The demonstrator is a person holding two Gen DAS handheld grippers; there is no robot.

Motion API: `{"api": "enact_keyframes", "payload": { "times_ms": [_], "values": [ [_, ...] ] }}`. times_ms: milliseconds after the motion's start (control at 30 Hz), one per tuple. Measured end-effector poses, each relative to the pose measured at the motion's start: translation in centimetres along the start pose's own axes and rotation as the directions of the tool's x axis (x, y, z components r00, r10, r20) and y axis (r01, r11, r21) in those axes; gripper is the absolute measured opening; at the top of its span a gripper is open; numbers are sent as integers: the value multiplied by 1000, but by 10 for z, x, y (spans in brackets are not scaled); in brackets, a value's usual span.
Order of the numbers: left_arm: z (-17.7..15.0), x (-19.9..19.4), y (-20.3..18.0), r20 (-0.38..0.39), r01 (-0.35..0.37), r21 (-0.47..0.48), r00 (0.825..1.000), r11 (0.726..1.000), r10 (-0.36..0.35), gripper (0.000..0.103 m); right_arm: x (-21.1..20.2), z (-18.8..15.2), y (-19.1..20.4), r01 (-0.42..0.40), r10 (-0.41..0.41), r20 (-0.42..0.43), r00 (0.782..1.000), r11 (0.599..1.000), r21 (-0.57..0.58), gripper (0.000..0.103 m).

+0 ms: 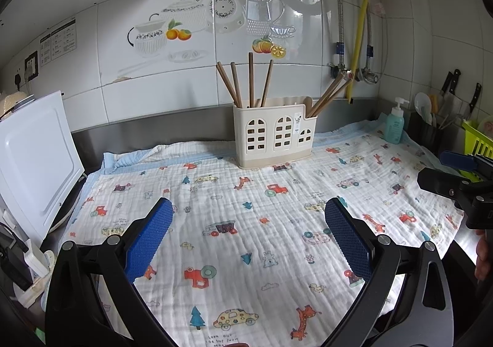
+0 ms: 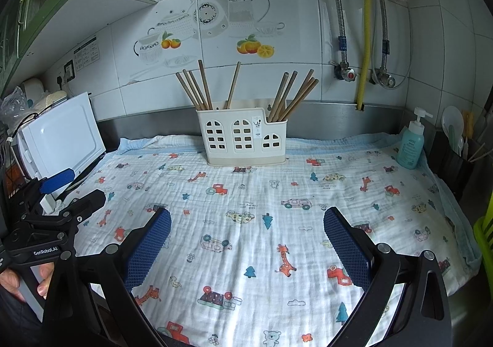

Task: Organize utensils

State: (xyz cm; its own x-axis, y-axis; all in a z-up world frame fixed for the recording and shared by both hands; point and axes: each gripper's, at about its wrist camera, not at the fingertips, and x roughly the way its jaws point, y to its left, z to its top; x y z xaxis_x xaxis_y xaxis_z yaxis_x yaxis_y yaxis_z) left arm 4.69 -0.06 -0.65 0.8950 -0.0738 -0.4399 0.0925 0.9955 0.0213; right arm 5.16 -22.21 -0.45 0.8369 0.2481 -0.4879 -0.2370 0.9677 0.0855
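Both grippers just hang low over the tabletop, left gripper (image 1: 248, 223) and right gripper (image 2: 246, 223) spread wide, nothing between the bumpy blue pads (image 1: 148, 239). At 12 o'clock on the crinkly printed cloth (image 2: 246, 254) sits the cream plastic holder (image 2: 242, 137) with arched cutouts, wooden chopsticks (image 2: 197, 91) poking out both ends.

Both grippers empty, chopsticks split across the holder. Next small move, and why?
Probably ease the right gripper forward toward the right-hand chopsticks in the holder. Both it and the left gripper are open, empty and well short of the holder, above the printed cloth. The cloth shows no loose utensils, and the chopsticks stand in two splayed clusters, so regrouping seems likely.
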Motion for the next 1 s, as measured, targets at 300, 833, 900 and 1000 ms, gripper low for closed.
{"api": "enact_keyframes", "payload": {
  "times_ms": [300,833,900,1000],
  "values": [
    [0,0,0,0,-2,3,1000,1000,2,98,0,1,0,-2,2,0,1000,1000,1,96],
    [0,0,-2,-1,-2,6,1000,1000,2,98,0,1,0,-2,2,-2,1000,1000,2,96],
    [0,0,-2,0,-2,5,1000,1000,2,98,0,1,0,-2,2,-1,1000,1000,2,96],
    [0,0,-2,0,-2,6,1000,1000,2,98,0,1,0,-2,2,-2,1000,1000,1,96]
  ]
}}
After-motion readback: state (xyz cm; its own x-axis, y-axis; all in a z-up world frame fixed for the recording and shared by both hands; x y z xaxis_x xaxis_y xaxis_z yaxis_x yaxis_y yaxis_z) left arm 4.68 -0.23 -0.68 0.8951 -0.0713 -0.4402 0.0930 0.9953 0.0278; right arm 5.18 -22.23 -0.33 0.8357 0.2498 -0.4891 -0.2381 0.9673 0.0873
